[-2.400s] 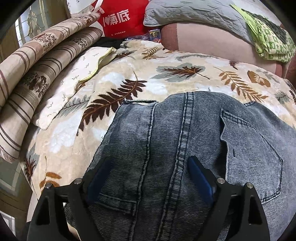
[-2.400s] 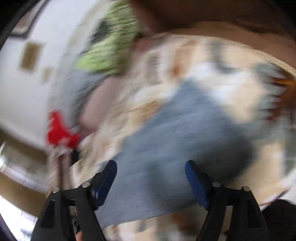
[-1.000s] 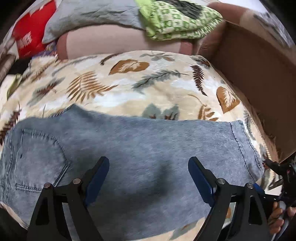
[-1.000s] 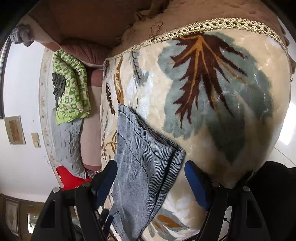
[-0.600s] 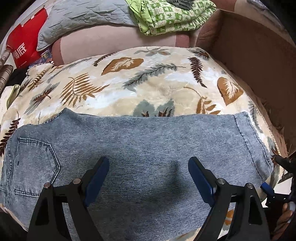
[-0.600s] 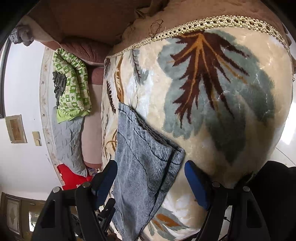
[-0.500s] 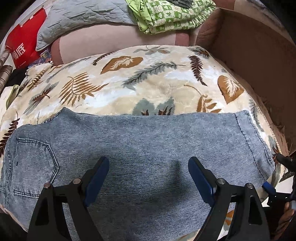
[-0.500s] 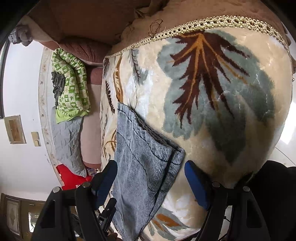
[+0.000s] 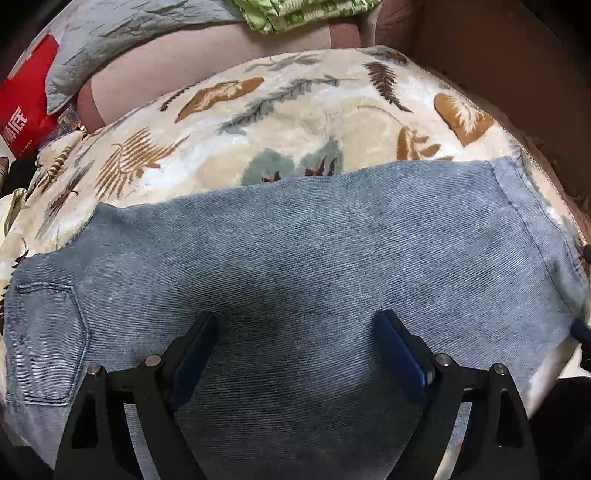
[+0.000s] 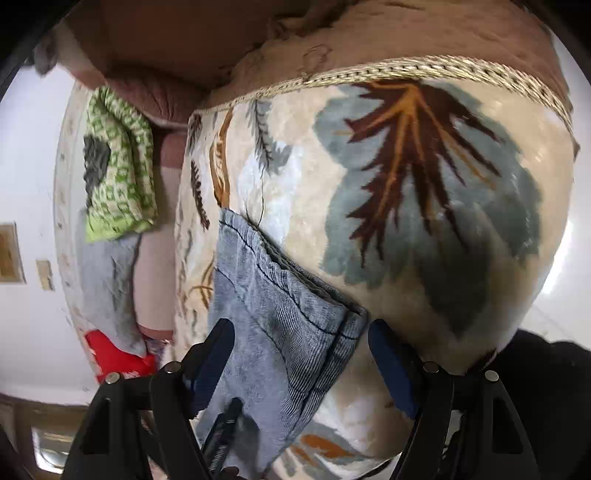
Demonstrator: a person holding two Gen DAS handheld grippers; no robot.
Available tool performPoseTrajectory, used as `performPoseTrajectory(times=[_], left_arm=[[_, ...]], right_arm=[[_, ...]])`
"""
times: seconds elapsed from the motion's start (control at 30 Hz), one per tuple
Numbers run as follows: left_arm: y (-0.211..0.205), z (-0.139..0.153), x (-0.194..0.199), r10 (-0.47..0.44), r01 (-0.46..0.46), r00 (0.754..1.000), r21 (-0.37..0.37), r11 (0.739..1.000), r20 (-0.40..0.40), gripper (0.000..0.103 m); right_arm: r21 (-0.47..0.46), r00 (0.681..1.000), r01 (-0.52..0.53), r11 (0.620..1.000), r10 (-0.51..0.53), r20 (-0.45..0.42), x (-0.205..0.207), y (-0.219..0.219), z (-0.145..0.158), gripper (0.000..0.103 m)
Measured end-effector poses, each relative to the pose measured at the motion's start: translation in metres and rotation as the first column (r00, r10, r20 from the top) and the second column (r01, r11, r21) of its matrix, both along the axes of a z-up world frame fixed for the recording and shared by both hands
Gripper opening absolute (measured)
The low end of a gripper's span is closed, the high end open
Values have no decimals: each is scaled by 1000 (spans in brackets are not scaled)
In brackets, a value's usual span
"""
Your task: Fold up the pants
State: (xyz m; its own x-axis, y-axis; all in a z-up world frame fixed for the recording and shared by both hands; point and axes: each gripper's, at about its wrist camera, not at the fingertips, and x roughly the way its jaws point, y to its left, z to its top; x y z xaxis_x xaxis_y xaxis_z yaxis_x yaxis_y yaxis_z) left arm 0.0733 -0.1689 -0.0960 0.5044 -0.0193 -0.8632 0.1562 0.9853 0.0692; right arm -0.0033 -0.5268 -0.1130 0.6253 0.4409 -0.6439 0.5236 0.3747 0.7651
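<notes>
your left gripper has its blue-padded jaws spread wide above the faded blue-grey denim pants, around the mid-leg stretch. the jaws have just opened a touch further; only flat denim lies under the gap and the pads are not pressing on it. whether the fingertips touch the cloth i cannot tell.

the pants lie flat, legs stacked one on the other, across the cream plush blanket with brown and grey-green leaf print. in the left wrist view the back pocket sits at the left and the stitched leg hem at the right, close to the blanket's right edge.

your right gripper is also spread, pads not pinching. the hem end of the pants sits between its blue pads, with the doubled hem corner just beside the right-hand pad. the blanket's braided gold trim runs along the top of that view, brown upholstery behind it.

background, left wrist view: a grey quilted pillow, a green and white patterned folded cloth and a red bag with white lettering, all well apart from the pants.
</notes>
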Motion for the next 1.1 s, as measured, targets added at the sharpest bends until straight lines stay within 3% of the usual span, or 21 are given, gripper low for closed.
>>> performPoseTrajectory(times=[0.4,0.57,0.7,0.8,0.9,1.0,1.1], left_arm=[[1,-1,3,2,-3,1000,-17,1000,-11,91],[1,-1,3,3,-3,1000,-20,1000,-10,91],[-1,-1,3,5,-5,1000,-17,1000,-10,91],[0,1,4,7,-8,1000,-21,1000,-19,91],[3,11,-1,18,-19,1000,-38,999,-21,90],[-2,21,-12,-17,18,998,-2,1000,58,90],[-7,2,-8,-32,32,999,31,999,-8,90]], right_arm=[[-72,999,-11,997,8,-45,10,5,5,75],[-103,998,-21,994,14,-64,13,6,6,60],[-101,997,-20,995,13,-72,9,-2,1,39],[-106,997,-31,994,24,-67,6,-4,-1,33],[-113,998,-36,993,29,-58,5,-5,1,32],[-107,998,-46,993,41,-42,3,-5,5,34],[-89,999,0,996,-2,-32,-1,-10,5,40]])
